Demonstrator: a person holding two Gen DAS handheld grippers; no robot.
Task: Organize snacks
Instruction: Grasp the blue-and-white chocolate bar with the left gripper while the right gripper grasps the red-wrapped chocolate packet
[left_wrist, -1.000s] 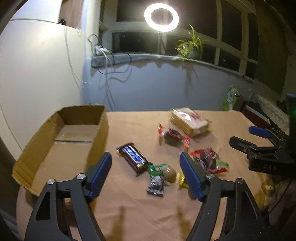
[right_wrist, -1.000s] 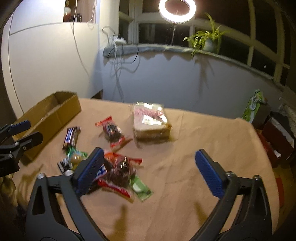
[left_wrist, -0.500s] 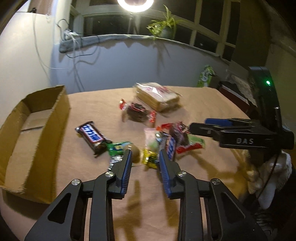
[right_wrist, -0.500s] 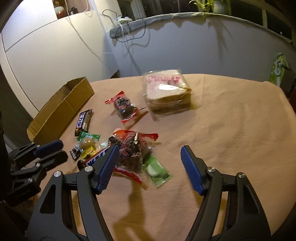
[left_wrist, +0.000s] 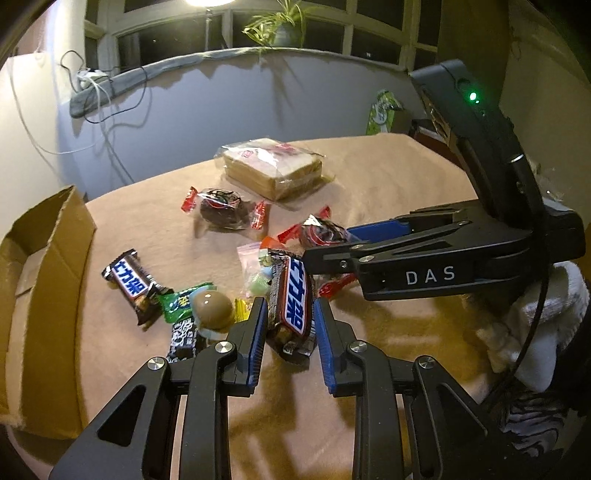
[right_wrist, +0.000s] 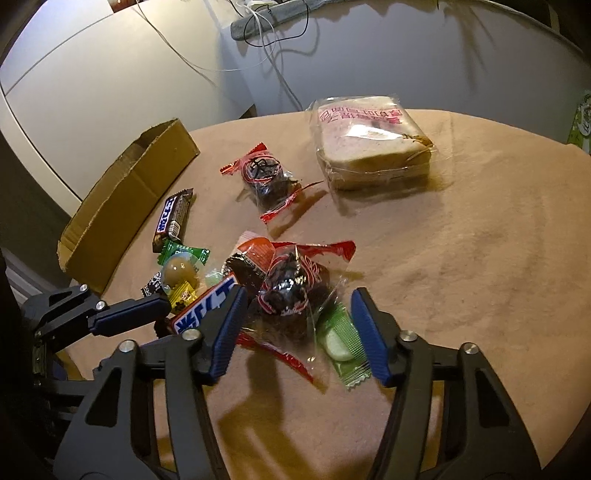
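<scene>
My left gripper (left_wrist: 289, 325) is closed around a chocolate bar (left_wrist: 291, 299) with a blue-and-white label, one blue pad pressed to each side of the wrapper, near the middle of the snack pile on the tan tablecloth (left_wrist: 388, 177). My right gripper (right_wrist: 295, 325) is spread open, its jaws on either side of a clear red-edged packet (right_wrist: 291, 291) holding something dark; I can't tell whether the pads touch it. Just beside that packet lies a green wafer packet (right_wrist: 341, 341). To the left of the held bar sit a round brown candy (left_wrist: 213, 308) and a second chocolate bar (left_wrist: 131, 286). The open cardboard box (left_wrist: 51, 236) stands at the table's left edge, well apart from the pile. A wrapped sandwich (left_wrist: 273, 166) lies farther back, with another red-edged packet (left_wrist: 223, 206) between it and the pile.
</scene>
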